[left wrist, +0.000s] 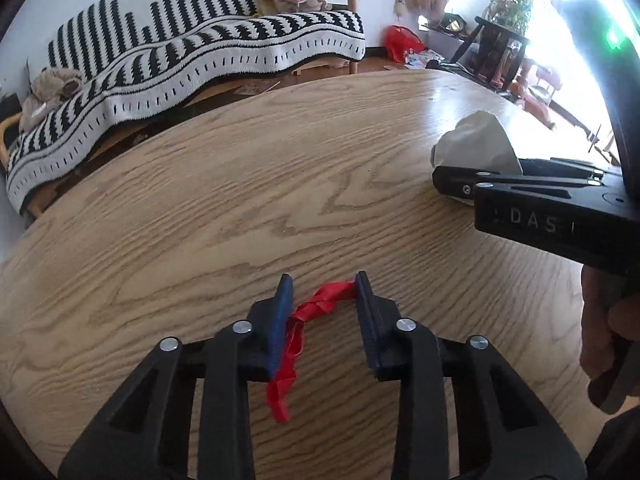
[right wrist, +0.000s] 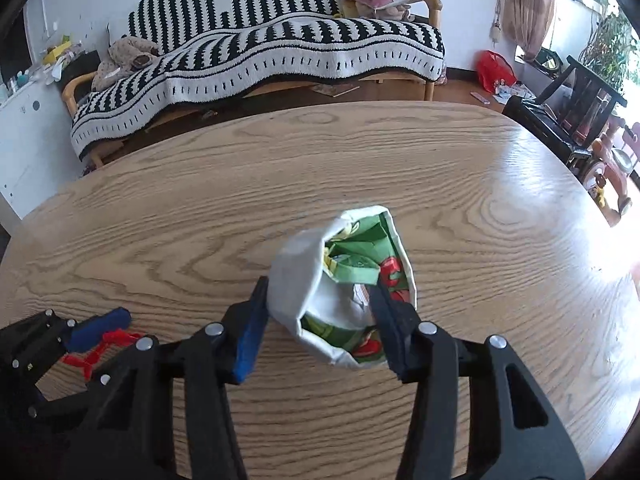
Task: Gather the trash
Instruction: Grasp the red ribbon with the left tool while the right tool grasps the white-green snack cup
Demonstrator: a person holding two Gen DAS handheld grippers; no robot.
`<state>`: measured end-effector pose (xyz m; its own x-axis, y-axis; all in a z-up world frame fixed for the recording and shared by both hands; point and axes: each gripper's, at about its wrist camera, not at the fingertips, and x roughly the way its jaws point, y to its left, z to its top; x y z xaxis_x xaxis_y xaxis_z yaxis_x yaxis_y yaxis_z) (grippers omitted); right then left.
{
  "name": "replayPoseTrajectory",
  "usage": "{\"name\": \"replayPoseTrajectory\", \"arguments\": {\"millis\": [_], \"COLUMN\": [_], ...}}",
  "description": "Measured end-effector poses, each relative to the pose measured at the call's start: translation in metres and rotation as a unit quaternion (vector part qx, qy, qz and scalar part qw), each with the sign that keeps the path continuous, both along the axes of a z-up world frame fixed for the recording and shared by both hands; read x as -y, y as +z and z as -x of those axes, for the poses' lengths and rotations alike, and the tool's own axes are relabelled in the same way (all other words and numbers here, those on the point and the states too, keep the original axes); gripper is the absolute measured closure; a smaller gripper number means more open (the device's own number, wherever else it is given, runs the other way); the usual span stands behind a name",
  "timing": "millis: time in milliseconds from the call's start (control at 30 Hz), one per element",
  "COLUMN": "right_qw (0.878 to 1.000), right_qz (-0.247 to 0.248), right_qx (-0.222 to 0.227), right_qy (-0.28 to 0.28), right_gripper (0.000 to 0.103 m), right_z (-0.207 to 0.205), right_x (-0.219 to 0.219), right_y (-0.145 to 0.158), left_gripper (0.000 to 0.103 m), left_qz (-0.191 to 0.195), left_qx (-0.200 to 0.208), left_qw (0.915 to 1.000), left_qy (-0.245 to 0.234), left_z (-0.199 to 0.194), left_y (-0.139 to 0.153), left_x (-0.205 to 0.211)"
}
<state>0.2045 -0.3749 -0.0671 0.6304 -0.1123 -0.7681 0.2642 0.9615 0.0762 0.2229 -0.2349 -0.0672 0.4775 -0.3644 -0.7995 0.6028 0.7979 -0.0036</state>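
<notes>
A twisted red wrapper scrap (left wrist: 298, 336) lies on the wooden bench (left wrist: 248, 184), strung between the blue pads of the left tongs (left wrist: 324, 312): its far end meets the right pad and its middle brushes the left one, but a clear gap shows between the pads, so the tongs stand narrow around it, not yet pinching. To the right, a crumpled paper cup (right wrist: 340, 284), white outside with a green and red print within, lies on its side on the bench inside the right tongs (right wrist: 320, 316); the left pad presses its white wall and the right finger reaches into the open mouth, so these tongs appear to hold the cup by one wall. A person's hand (left wrist: 600, 332) grips the right tool's handle at the frame edge. To do the pickup well, I judge the left tongs should close fully on the scrap's thicker twisted middle, kept low against the bench so the thin strip cannot slip out under the pads, then lift straight up. The right should keep an even squeeze; the soft cup will probably buckle and could swing out if jerked. Beyond the bench stand a sofa under a black-and-white striped throw (right wrist: 260, 56), a red bag (right wrist: 494, 70) on the floor, and a dark chair (right wrist: 576, 100) by the bright window.
</notes>
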Motion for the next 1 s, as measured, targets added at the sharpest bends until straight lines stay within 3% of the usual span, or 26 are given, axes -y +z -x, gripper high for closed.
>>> {"name": "replayPoseTrajectory", "arguments": {"millis": [600, 767, 1000], "right_qw": [1.0, 0.999, 0.998], "right_qz": [-0.014, -0.011, -0.016], "right_qx": [0.025, 0.03, 0.052], "right_qy": [0.001, -0.002, -0.035], "right_gripper": [0.053, 0.053, 0.053], "right_z": [0.02, 0.055, 0.143], "right_x": [-0.007, -0.01, 0.015], "right_y": [0.024, 0.039, 0.065], "left_gripper": [0.076, 0.076, 0.076], "left_qz": [0.008, 0.022, 0.054], "left_qx": [-0.002, -0.008, -0.023], "left_qw": [0.9988, 0.9981, 0.9971], "left_qy": [0.048, 0.056, 0.049], "left_z": [0.005, 0.018, 0.061], "left_y": [0.014, 0.029, 0.055], "left_x": [-0.018, -0.026, -0.013]}}
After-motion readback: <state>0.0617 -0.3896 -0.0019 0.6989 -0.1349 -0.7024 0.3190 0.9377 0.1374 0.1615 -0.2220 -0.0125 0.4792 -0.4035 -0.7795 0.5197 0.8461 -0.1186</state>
